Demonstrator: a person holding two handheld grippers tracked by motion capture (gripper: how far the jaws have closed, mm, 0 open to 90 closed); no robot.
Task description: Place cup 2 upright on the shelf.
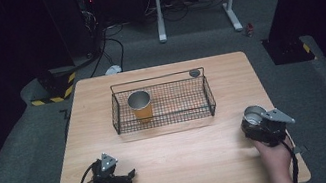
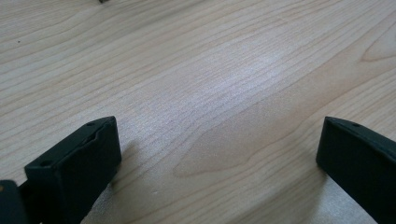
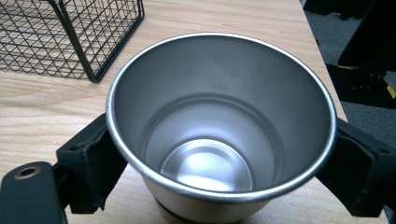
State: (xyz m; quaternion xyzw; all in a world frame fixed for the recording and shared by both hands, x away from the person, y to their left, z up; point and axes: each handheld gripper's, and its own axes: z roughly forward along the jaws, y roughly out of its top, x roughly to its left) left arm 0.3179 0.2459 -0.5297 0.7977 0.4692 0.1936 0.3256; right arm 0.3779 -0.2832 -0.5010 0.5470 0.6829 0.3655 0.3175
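Steel cup clamped in right gripper at table's right edge | left gripper wide, empty, on table | 2 cups: other in 1 basket

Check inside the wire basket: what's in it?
One orange cup with a steel rim stands upright at the left end of the wire basket. The rest of the mesh floor looks bare; the cup's interior can't be seen.

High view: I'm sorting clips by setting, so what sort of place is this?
Likely a lab or recording studio, not a home: dark curtained surroundings, cables on grey carpet, hazard-striped blocks, and one wooden table.
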